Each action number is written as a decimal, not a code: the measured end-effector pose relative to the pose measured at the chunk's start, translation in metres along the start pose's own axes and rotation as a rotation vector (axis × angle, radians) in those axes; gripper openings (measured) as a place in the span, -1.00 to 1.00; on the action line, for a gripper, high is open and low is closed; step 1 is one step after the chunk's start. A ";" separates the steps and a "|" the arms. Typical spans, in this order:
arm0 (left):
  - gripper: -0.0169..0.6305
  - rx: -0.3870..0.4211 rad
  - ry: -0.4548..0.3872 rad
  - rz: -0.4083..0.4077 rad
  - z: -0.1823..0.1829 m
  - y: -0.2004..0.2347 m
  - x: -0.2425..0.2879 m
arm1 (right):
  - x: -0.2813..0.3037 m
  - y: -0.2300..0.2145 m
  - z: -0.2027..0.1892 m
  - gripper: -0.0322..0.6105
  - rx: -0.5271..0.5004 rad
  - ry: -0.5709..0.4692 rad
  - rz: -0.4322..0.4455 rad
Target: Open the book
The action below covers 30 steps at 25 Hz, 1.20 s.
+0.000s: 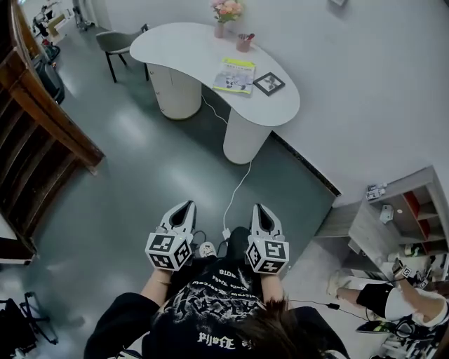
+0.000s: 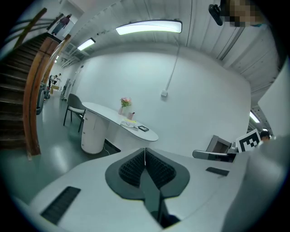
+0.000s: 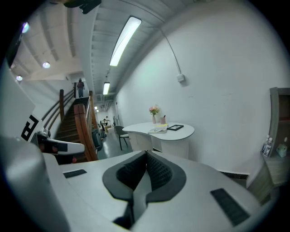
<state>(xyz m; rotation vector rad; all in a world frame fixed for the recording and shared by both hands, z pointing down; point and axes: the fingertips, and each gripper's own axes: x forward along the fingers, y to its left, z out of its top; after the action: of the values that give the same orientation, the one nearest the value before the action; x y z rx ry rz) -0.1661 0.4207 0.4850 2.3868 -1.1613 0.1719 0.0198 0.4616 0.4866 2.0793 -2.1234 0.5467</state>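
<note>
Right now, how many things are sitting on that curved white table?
4: a flower vase and a pink cup at the far edge, a book in the middle, and a black picture frame right of it. None looks hidden.

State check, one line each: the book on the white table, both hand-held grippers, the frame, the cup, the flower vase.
Green-and-yellow book: closed, lying flat on the white curved table.
Left hand-held gripper: shut, empty.
Right hand-held gripper: shut, empty.
Black picture frame: lying flat beside the book.
Pink cup: upright.
Vase of pink flowers: upright.
</note>
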 end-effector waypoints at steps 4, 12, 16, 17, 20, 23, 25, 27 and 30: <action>-0.87 -0.005 -0.007 -0.012 0.000 0.002 -0.002 | 0.000 -0.001 0.009 -0.81 -0.010 -0.022 -0.018; -0.87 -0.019 -0.031 0.032 0.000 0.013 0.010 | 0.030 -0.009 0.017 -0.81 -0.036 -0.034 0.020; -0.87 -0.028 -0.036 0.086 -0.001 0.023 0.026 | 0.059 -0.014 0.020 -0.81 -0.044 -0.032 0.072; -0.87 -0.025 -0.033 0.101 0.000 0.026 0.031 | 0.068 -0.015 0.019 -0.81 -0.043 -0.023 0.088; -0.87 -0.006 -0.028 0.137 0.014 0.037 0.054 | 0.104 -0.019 0.022 -0.81 -0.043 -0.001 0.130; -0.87 0.001 -0.021 0.145 0.028 0.043 0.085 | 0.140 -0.027 0.034 -0.81 -0.058 0.012 0.156; -0.87 0.000 -0.011 0.135 0.039 0.043 0.107 | 0.164 -0.035 0.045 -0.81 -0.065 0.020 0.164; -0.87 -0.005 -0.004 0.124 0.050 0.043 0.131 | 0.187 -0.045 0.057 -0.81 -0.071 0.028 0.165; -0.87 -0.007 -0.006 0.127 0.068 0.045 0.165 | 0.221 -0.063 0.075 -0.81 -0.065 0.033 0.170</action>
<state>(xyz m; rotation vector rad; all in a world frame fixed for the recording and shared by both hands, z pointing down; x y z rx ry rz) -0.1026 0.2481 0.4934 2.3095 -1.3149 0.2022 0.0830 0.2293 0.5014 1.8554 -2.2800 0.5197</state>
